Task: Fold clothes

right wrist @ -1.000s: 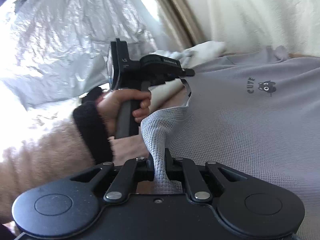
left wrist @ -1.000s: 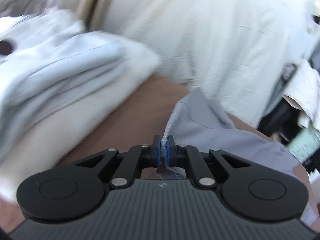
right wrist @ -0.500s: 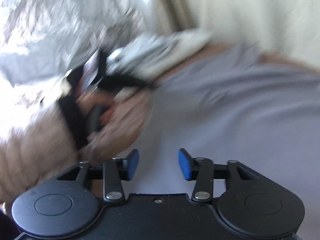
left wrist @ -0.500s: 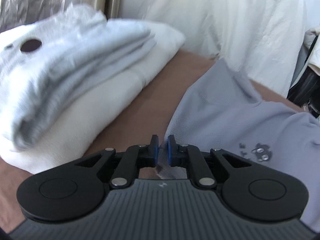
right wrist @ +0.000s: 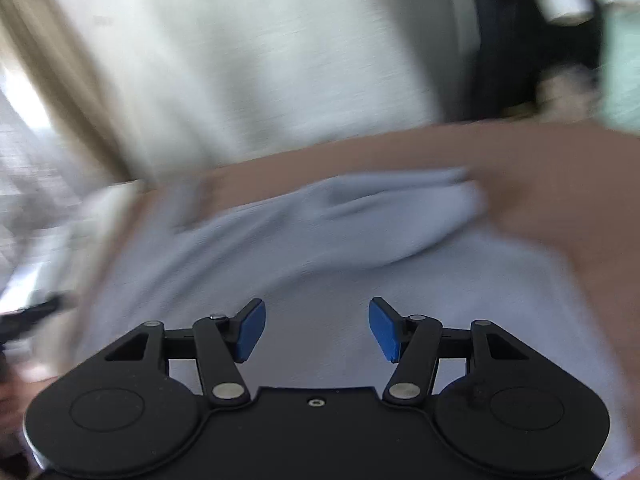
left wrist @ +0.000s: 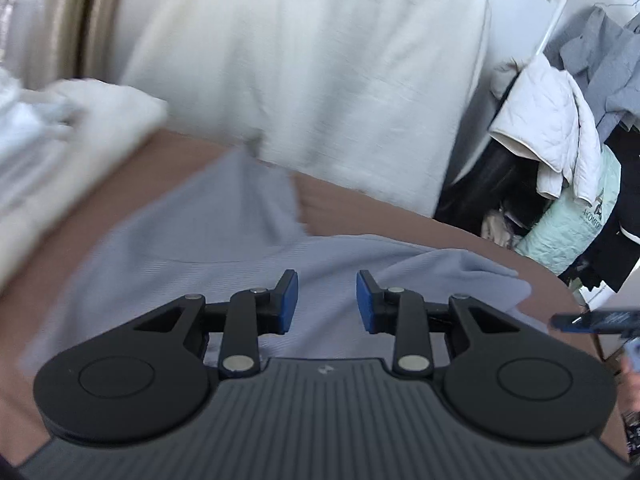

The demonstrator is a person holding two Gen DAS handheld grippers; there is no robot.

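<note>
A light grey knit top (left wrist: 224,236) lies spread on the brown table (left wrist: 168,152), one sleeve reaching toward the far edge and another toward the right. My left gripper (left wrist: 327,300) hovers over the top's middle; its jaws are opening and nothing is between them. In the right wrist view the same grey top (right wrist: 320,260) fills the lower half, blurred by motion. My right gripper (right wrist: 316,328) hangs above it, jaws opening wide with only air between the blue pads (right wrist: 250,330). The right gripper's edge (left wrist: 592,318) shows at the right of the left wrist view.
A stack of folded pale clothes (left wrist: 48,148) sits on the table's left side. A cream curtain (left wrist: 304,64) hangs behind the table. Clothes on a rack (left wrist: 576,128) crowd the right, beyond the table's rounded corner (left wrist: 560,284).
Both grippers let go of the grey top's edge and opened. Both swung to the right over the spread top; the folded stack slid to the left of view.
</note>
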